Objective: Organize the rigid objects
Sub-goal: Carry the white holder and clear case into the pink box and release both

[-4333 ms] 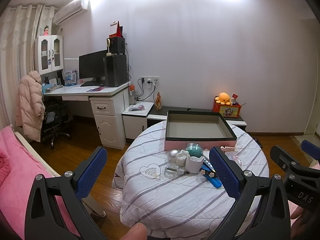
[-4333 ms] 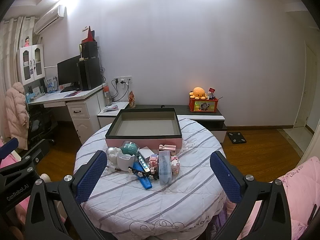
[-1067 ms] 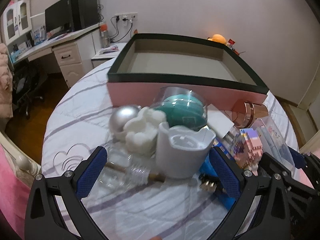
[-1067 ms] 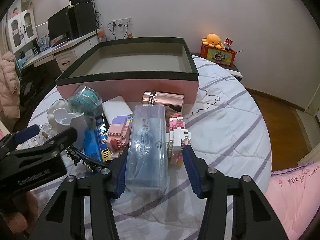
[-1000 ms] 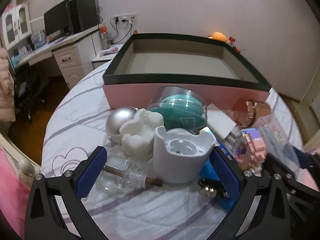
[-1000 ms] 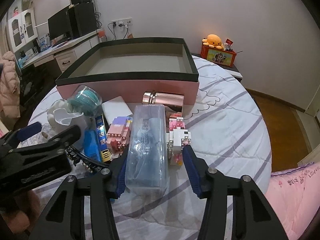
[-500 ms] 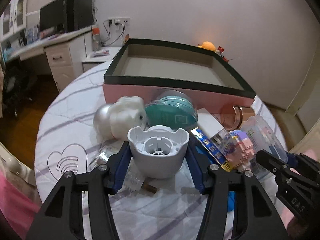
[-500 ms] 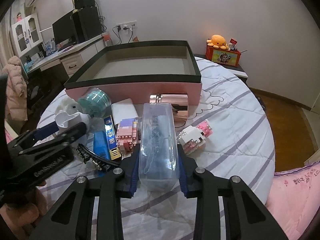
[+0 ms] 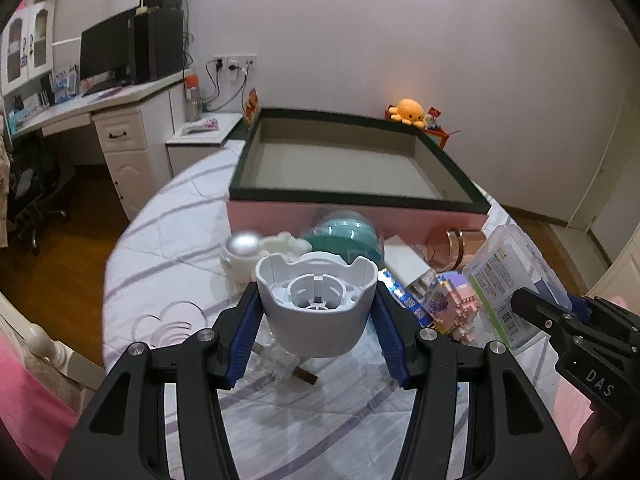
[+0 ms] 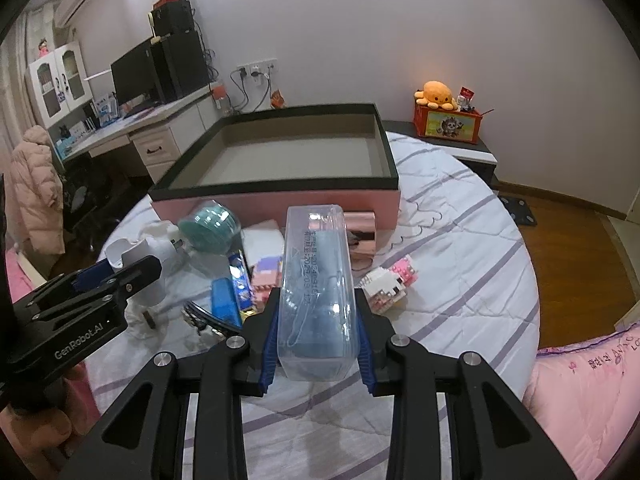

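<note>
both pickups were done and the carry was starting. the left gripper [image 9: 316,322] was clamped on the white holder [image 9: 317,307], the right gripper [image 10: 316,338] on the clear case [image 10: 316,280], both above the table [image 10: 460,248]. next, i think, each needed to go over the rim of the empty box [image 10: 280,184] and release.

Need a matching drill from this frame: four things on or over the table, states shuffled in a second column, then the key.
Things
1. white cup
2. clear plastic case
3. pink box
4. teal disc in a clear dome

States
A. lying on the bedspread in front of the box
B. clamped in the right gripper
C. open on top, nothing inside
D. clamped in the left gripper

Pairs: 1-D, 2-B, 3-C, 4-A
</note>
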